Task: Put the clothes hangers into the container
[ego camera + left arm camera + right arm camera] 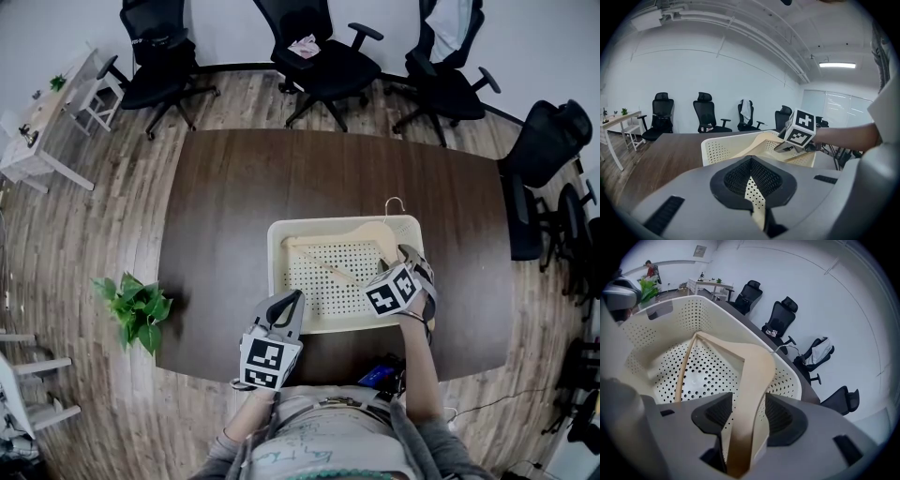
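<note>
Below everything, dark wooden table (pixel 225 187); on it, cream perforated container (pixel 277 272). Inside the container, slanted across it: wooden clothes hanger (pixel 754 366). Clamped on the container's near wall: left gripper (pixel 751 180), pressed together on the perforated plastic. At the container's right side, straddling one hanger arm: right gripper (pixel 746 411), spread wide, pads clear of the wood. Over the container's far rim: metal hook (pixel 394 203). Likely light, rigid, smooth and prone to slide; best pinched across a flat arm, not the thin hook.

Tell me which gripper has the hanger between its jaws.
The right gripper: the hanger passes between its open jaws. The left gripper is shut on the basket wall instead.
</note>
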`<control>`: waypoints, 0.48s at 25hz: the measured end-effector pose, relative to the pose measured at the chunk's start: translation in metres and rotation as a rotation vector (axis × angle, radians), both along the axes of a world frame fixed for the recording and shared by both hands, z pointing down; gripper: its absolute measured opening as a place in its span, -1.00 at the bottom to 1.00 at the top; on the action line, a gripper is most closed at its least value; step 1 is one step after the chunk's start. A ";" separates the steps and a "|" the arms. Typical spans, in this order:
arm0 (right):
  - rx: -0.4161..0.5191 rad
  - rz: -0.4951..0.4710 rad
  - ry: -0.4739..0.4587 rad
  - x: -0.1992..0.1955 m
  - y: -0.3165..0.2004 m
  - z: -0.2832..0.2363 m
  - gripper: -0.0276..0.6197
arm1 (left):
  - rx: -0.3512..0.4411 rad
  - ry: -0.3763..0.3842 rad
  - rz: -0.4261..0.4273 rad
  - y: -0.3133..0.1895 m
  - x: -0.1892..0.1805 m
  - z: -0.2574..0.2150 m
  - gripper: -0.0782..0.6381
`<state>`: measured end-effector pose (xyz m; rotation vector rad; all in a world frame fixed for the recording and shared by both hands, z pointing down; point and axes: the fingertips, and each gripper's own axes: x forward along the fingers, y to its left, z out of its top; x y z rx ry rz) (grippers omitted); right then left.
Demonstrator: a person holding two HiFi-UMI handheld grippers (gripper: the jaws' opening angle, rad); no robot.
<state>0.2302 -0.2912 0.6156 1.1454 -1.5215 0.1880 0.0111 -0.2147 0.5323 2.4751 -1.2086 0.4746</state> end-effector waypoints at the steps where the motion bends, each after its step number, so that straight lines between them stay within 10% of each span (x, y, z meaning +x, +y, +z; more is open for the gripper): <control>1: -0.003 0.002 -0.011 0.000 0.000 0.000 -0.22 | 0.000 -0.003 0.001 0.000 0.001 0.000 -0.75; 12: 0.009 -0.009 -0.077 -0.002 0.002 -0.006 -0.19 | -0.010 -0.007 0.009 -0.001 0.002 0.001 -0.75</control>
